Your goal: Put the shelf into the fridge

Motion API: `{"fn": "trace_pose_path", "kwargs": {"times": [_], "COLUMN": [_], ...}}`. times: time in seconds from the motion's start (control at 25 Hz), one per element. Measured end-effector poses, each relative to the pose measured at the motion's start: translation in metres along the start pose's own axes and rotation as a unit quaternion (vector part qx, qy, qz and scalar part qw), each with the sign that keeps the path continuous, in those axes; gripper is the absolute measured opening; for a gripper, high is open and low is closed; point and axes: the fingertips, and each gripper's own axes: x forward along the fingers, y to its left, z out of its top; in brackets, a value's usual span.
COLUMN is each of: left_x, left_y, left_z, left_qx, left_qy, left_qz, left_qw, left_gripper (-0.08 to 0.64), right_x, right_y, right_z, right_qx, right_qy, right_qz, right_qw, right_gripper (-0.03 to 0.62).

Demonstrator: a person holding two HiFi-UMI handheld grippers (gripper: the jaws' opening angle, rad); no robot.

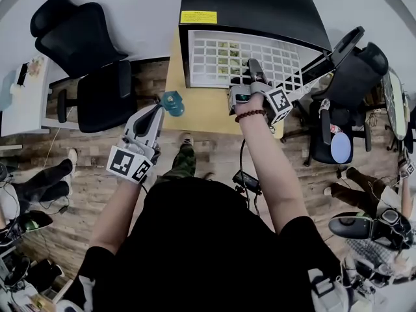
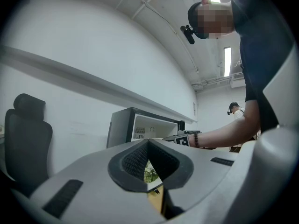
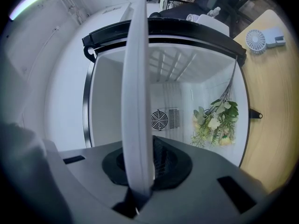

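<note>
The pale wooden tabletop (image 1: 195, 112) carries a small black fridge (image 1: 253, 2) that stands with its door swung open and its white interior facing the person. Across the opening lies the white grid shelf (image 1: 221, 60), flat and level in the head view. Its far part reaches in towards the cabinet and its near edge faces the person. I cannot tell whether its sides already sit on any ledges.

The right gripper (image 1: 255, 70) holds the shelf by that near edge. In the right gripper view the shelf (image 3: 136, 101) shows edge-on as a thin white band running from the fingers (image 3: 166, 162) into the fridge (image 3: 163, 29), and the fingers pinch it on both faces. The left gripper (image 1: 156, 112) hangs low and well apart from the fridge. Its fingers are pressed together at the tips on nothing.

A spray of green and cream artificial flowers (image 3: 217, 120) lies inside the fridge on one side of the shelf's plane.

The shelf looks light and stiff, so it should carry as one rigid piece. Its smooth coating could slip, though, and held at one edge it may droop or twist. The middle of the front bar looks the best hold, keeping both sides level.
</note>
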Motion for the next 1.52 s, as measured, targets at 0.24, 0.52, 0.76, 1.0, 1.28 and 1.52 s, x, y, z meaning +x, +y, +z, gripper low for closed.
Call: {"fn": "trace_pose_path", "kwargs": {"times": [0.24, 0.52, 0.76, 1.0, 1.28, 1.52], "left_x": [-0.001, -0.001, -0.002, -0.002, -0.001, 0.000], "left_y": [0.002, 0.004, 0.009, 0.010, 0.011, 0.014], "left_z": [-0.002, 0.002, 0.001, -0.002, 0.001, 0.000], "left_qx": [-0.001, 0.000, -0.002, -0.003, -0.004, -0.005], "left_qy": [0.001, -0.001, 0.000, -0.002, -0.004, -0.003], "left_qz": [0.003, 0.006, 0.011, 0.014, 0.014, 0.015], "left_qw": [1.0000, 1.0000, 0.9999, 0.9999, 0.9999, 0.9999], "left_gripper": [0.020, 0.020, 0.020, 0.020, 0.020, 0.020], "right_x": [0.007, 0.015, 0.026, 0.033, 0.043, 0.050], "right_y": [0.001, 0.003, 0.003, 0.003, 0.005, 0.003], "right_z": [0.002, 0.005, 0.006, 0.008, 0.009, 0.013], "right_qx": [-0.006, -0.008, -0.008, -0.011, -0.014, -0.017], "right_qy": [-0.001, -0.004, -0.006, -0.004, -0.006, -0.013], "right_qz": [0.004, 0.005, -0.002, 0.008, 0.007, 0.001], "right_qw": [1.000, 1.000, 1.000, 1.000, 1.000, 1.000], "right_gripper": [0.048, 0.048, 0.048, 0.048, 0.048, 0.048]}}
